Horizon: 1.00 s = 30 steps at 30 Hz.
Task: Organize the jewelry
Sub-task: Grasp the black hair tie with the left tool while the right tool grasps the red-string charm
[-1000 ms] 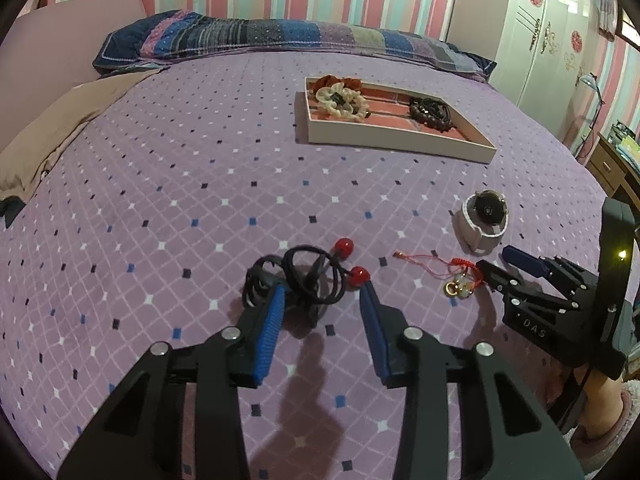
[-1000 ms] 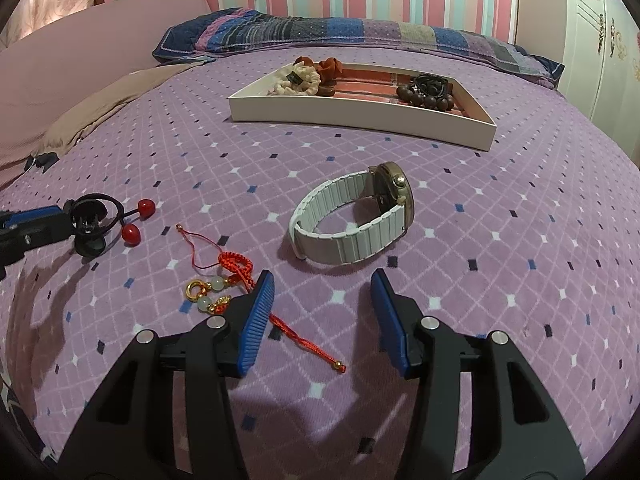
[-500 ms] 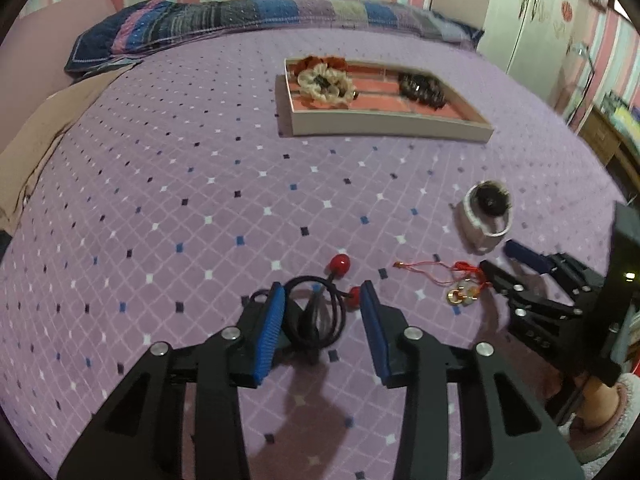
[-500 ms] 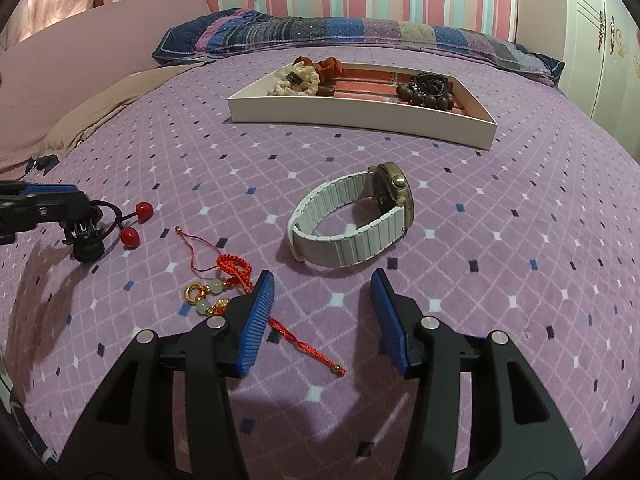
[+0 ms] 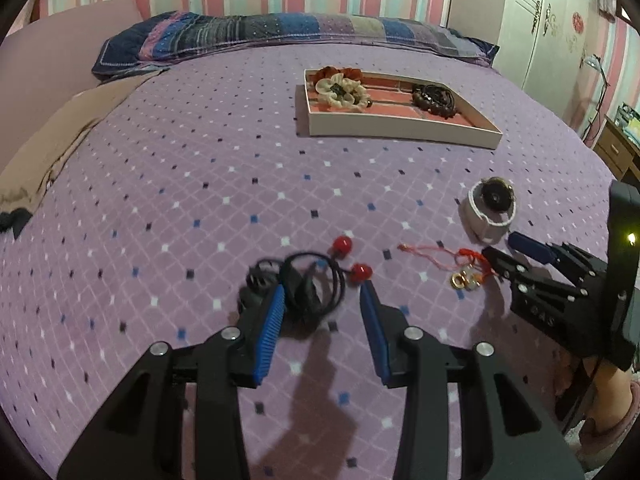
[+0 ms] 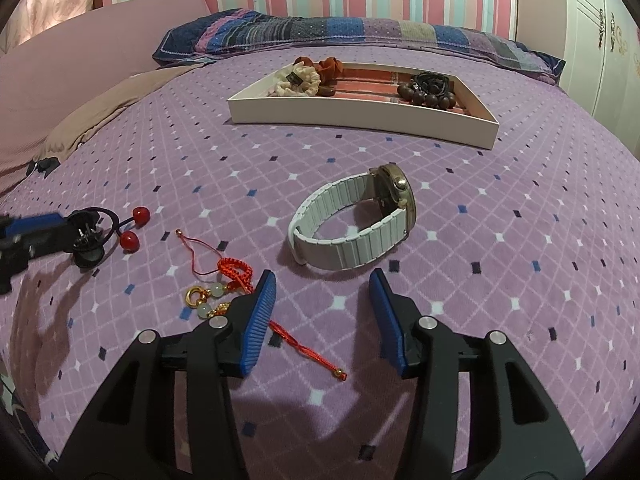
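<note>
Though both tongs (image 5: 322,300) (image 6: 322,312) agape, black hair tie (image 5: 304,284) blurred, red cord (image 6: 280,328) half-hidden.

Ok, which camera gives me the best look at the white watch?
The right wrist view: the white watch lies on its side just ahead of the open right gripper, strap and gold case clear. The left wrist view shows it small, end-on, at the right.

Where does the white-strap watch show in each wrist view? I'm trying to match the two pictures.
Left wrist view: the watch lies right of centre on the bedspread, beyond the right gripper.
Right wrist view: the watch lies at centre, just ahead of the open jaws.
Shared landmark: the white tray farther up the bed, behind the watch in both views.
</note>
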### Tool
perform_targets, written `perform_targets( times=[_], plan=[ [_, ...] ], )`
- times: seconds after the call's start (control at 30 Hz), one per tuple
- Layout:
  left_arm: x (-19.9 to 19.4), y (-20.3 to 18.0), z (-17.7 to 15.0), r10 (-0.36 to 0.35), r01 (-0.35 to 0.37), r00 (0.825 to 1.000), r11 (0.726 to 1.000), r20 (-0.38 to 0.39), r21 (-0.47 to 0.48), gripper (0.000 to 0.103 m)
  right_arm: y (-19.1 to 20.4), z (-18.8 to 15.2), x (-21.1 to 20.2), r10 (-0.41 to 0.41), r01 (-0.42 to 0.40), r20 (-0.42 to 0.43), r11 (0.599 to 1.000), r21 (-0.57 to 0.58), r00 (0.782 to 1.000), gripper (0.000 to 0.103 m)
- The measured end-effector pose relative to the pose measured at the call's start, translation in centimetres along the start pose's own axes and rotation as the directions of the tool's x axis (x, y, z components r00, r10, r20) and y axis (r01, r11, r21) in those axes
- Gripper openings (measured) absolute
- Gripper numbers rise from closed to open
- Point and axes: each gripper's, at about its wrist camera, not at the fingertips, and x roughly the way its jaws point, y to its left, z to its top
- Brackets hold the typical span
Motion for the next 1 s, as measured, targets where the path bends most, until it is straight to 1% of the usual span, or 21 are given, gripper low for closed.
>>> perform_targets(
  times=[0.37,0.43,0.5,0.6,0.77,0.9,0.97,1.0],
  plan=[
    [0.4,-0.6,-0.4,0.018,-0.018,1.000,1.000,0.000,-0.004,0.039,0.0,0.0,0.0,0.005,-0.005,0.000,1.000,0.001,1.000,0.049],
    [0.3,-0.5,-0.4,0.019,-0.019,1.000,1.000,0.001,0.000,0.035,0.1,0.1,0.0,0.006,-0.006,0.000,1.000,0.002,1.000,0.049],
    [0.5,-0.4,-0.4,0.015,-0.015,1.000,1.000,-0.008,-0.001,0.025,0.0,0.1,0.0,0.006,-0.006,0.001,1.000,0.002,1.000,0.049],
    [1.3,0.0,-0.6,0.003,-0.004,0.999,1.000,-0.038,-0.015,0.023,0.0,0.1,-0.1,0.007,-0.007,0.001,1.000,0.003,1.000,0.049],
    [1.2,0.3,-0.4,0.002,-0.003,1.000,0.999,-0.030,-0.040,0.023,-0.1,0.1,-0.1,0.010,-0.010,0.002,1.000,0.004,1.000,0.049],
    [1.4,0.3,0.2,-0.006,0.004,0.999,0.998,-0.045,-0.058,0.023,-0.1,0.1,-0.1,0.013,-0.013,0.002,1.000,0.006,1.000,0.049],
    [1.4,0.2,0.3,0.001,-0.004,0.999,0.998,-0.048,-0.058,0.022,-0.1,0.1,-0.1,0.013,-0.013,0.002,1.000,0.006,1.000,0.049],
    [1.5,0.1,0.3,0.002,-0.005,0.999,0.998,-0.049,-0.056,0.019,-0.1,0.1,-0.1,0.014,-0.014,0.002,1.000,0.006,1.000,0.049]
  ],
)
